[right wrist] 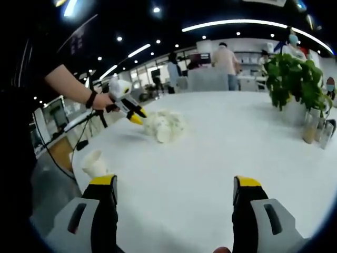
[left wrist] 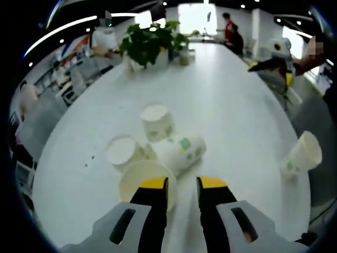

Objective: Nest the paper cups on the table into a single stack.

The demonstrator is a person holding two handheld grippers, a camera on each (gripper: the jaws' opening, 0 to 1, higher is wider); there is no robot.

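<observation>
We see four cups clustered on the white counter (left wrist: 231, 100): one upside down (left wrist: 157, 121), one on its side (left wrist: 181, 150), another (left wrist: 125, 153) beside it, and the nearest (left wrist: 145, 182) touching our left tongs (left wrist: 182, 184), whose narrowly parted jaws grip nothing. A fifth cup (left wrist: 303, 155) lies apart. Our right tongs (right wrist: 176, 187) gape wide, empty.

Both views are brightly lit by ceiling strips and spots, the white table (left wrist: 226, 100) is washed with glare and only soft shadows are cast under the cups (left wrist: 158, 145), while straight lines are bent by fisheye distortion and far figures are blurred.
</observation>
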